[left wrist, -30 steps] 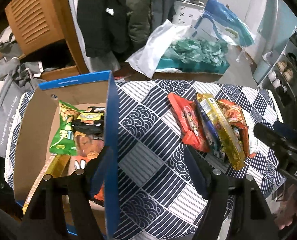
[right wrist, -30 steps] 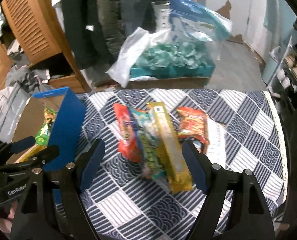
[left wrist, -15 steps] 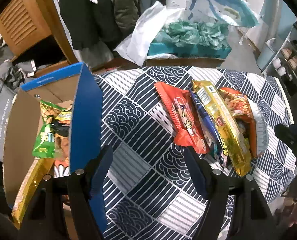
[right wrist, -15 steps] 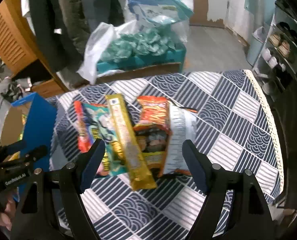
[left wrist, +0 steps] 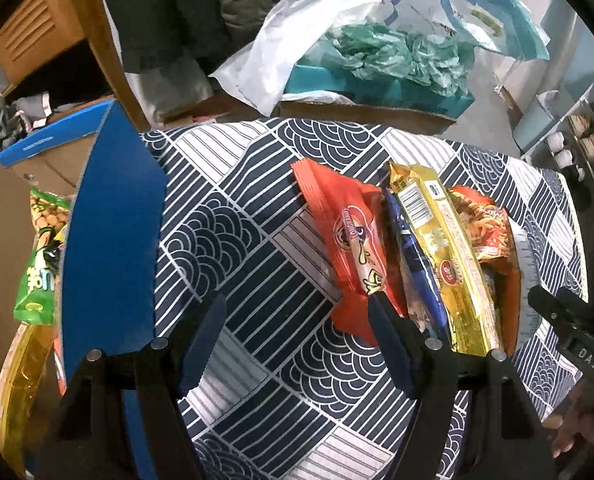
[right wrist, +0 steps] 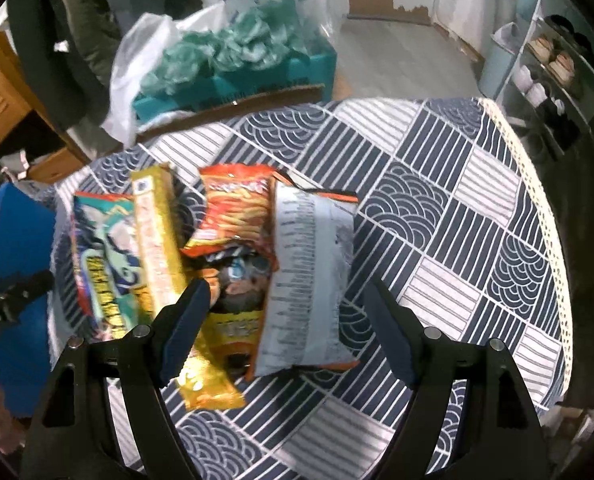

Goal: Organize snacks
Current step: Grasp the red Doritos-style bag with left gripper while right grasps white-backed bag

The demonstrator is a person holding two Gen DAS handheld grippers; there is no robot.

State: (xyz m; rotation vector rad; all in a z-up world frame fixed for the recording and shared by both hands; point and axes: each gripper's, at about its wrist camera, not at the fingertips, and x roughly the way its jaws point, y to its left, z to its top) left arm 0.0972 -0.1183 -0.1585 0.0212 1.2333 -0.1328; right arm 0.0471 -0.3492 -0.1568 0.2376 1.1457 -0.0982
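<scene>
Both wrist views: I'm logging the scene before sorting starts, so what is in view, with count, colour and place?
tablecloth: one, navy and white patterned, covering the table
red packet: one, leftmost of the row on the cloth
blue packet: one, between red and yellow
yellow packet: one, long, lying over its neighbours
orange packet: one, right of the yellow one
silver-backed packet: one, rightmost
cardboard box: one, blue outside, left of the cloth
green packet: one, inside the box
teal box: one, on the floor beyond the table
left hand-held gripper: open, above bare cloth
right hand-held gripper: open, over the silver-backed packet
</scene>
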